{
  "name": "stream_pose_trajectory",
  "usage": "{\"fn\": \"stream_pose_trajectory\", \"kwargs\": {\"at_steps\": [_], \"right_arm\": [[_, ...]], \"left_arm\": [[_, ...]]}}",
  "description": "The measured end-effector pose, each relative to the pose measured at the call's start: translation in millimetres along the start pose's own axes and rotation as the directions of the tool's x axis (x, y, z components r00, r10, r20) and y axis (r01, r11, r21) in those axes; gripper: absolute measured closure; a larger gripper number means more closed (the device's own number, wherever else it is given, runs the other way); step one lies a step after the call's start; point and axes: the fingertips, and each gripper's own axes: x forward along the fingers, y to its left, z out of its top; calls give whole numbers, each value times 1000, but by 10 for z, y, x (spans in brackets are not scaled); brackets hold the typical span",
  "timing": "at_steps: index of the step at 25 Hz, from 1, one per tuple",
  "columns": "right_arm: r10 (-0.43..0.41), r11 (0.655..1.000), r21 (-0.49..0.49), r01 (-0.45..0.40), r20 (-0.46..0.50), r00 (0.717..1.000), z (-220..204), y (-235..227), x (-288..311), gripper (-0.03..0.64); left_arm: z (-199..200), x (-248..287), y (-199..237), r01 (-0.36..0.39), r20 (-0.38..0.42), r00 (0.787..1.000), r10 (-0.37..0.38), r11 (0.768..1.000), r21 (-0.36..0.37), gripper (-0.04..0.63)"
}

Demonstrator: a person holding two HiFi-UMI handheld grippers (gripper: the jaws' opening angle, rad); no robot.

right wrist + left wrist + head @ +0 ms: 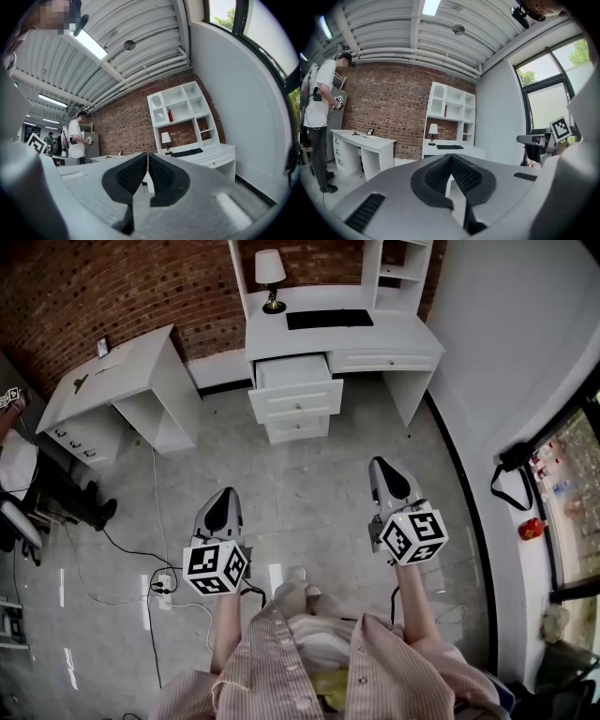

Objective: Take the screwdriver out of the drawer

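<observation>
Both my grippers hang over the tiled floor (309, 488), well apart from the white bench (398, 334) that stands against the brick wall. My left gripper (226, 495) is closed, its pads meeting at the tips with nothing between them. My right gripper (382, 468) is closed and empty too. The drawer (295, 401) stands pulled out under the bench's left end, below the lamp (271, 277). From here I cannot make out the screwdriver inside it. A black keyboard (329, 319) lies along the bench's back edge, just beside the lamp.
</observation>
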Motion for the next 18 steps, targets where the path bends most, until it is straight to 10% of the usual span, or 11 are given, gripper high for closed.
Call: {"fn": "stream_pose_trajectory", "kwargs": {"at_steps": [18], "right_arm": [[-9, 1000, 21, 10, -59, 998, -257, -370, 802, 529]], "left_arm": [[-56, 912, 190, 43, -24, 999, -44, 998, -48, 595]]}}
